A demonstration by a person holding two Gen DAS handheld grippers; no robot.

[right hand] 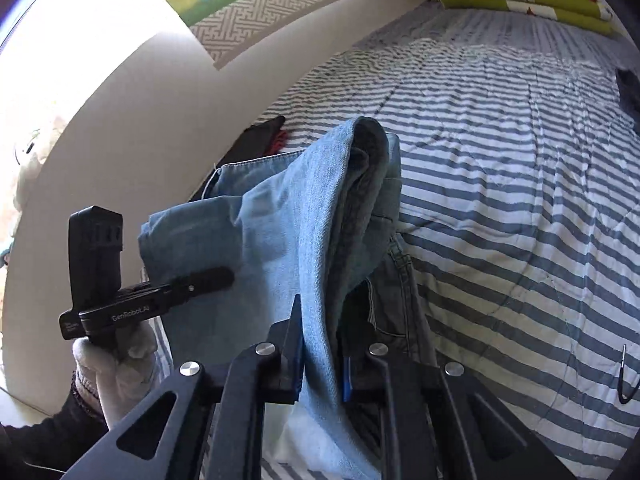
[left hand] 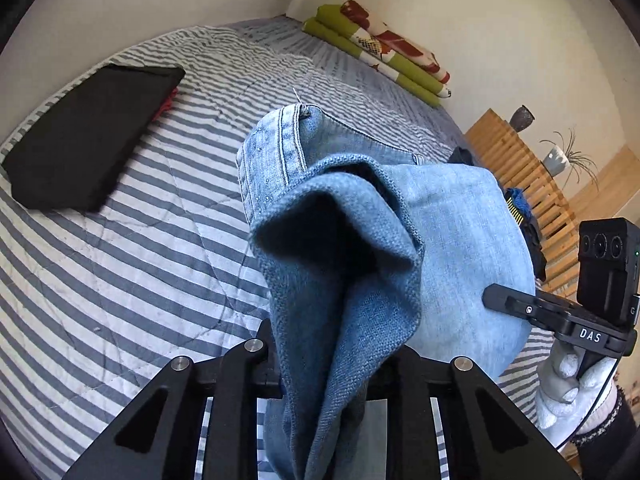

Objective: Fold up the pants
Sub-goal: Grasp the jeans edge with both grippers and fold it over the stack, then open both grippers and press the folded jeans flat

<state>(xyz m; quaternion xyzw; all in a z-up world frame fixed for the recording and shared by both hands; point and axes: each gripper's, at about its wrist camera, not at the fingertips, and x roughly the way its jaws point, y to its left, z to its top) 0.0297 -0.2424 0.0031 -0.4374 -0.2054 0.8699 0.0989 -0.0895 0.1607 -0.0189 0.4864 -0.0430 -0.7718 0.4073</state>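
Pants [left hand: 340, 248] were held lifted above the striped bed [left hand: 120, 280], pinched at two places by the left gripper [left hand: 332, 364] and right gripper [right hand: 320, 360] (each clamped on denim), presumably so one end could be carried over for a fold.

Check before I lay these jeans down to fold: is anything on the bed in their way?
Nothing visible. The jeans hang over bare striped bedding; the black item lies off to the left, the folded blanket at the far wall.
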